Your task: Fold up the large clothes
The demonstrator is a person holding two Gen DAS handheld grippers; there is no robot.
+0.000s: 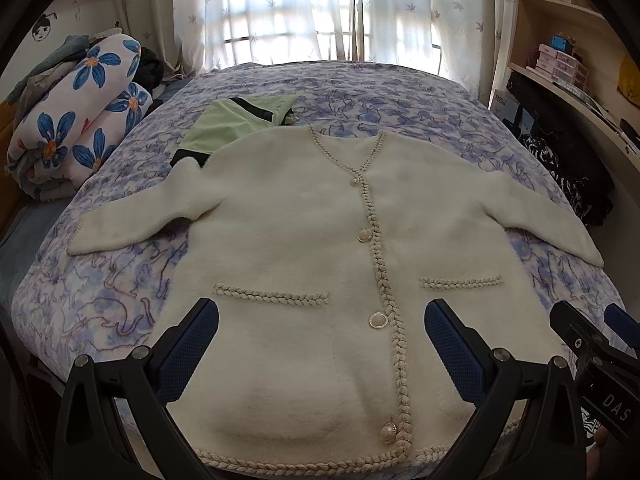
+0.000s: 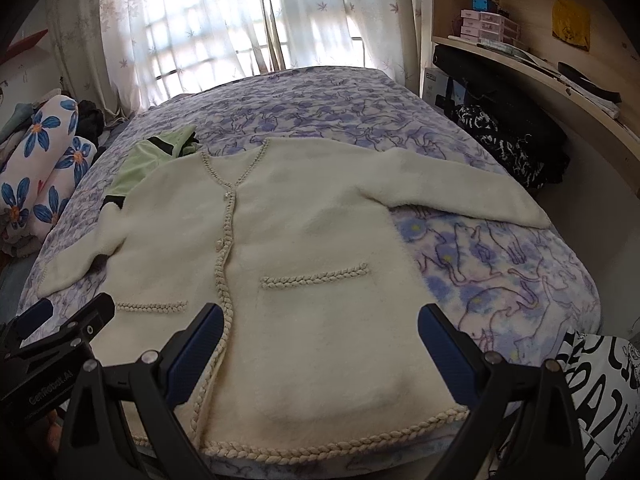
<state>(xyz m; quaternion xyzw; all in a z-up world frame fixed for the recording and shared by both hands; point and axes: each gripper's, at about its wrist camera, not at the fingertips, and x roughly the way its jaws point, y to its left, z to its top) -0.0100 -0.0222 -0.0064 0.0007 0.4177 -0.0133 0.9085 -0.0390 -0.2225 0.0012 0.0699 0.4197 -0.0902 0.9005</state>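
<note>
Though spread flat, cardigan (image 1: 304, 216) beyond jaws.

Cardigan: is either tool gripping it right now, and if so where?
Nothing is held. The left tool and right tool are both open, hovering over the lower front of the white cardigan, which lies flat on the bed.

A bed (image 1: 360, 92) with a purple-and-white cat-print cover fills the centre of both views. Behind it, at the top of the frame, sheer leaf-patterned curtains (image 1: 288, 4) hang over a bright barred window, the daylight washing them out. At the left edge lies a rolled blue-flowered blanket (image 1: 76, 128). At the upper right, curved pale wooden shelves (image 2: 520, 64) hold small pink boxes (image 2: 490, 26) and books.
</note>
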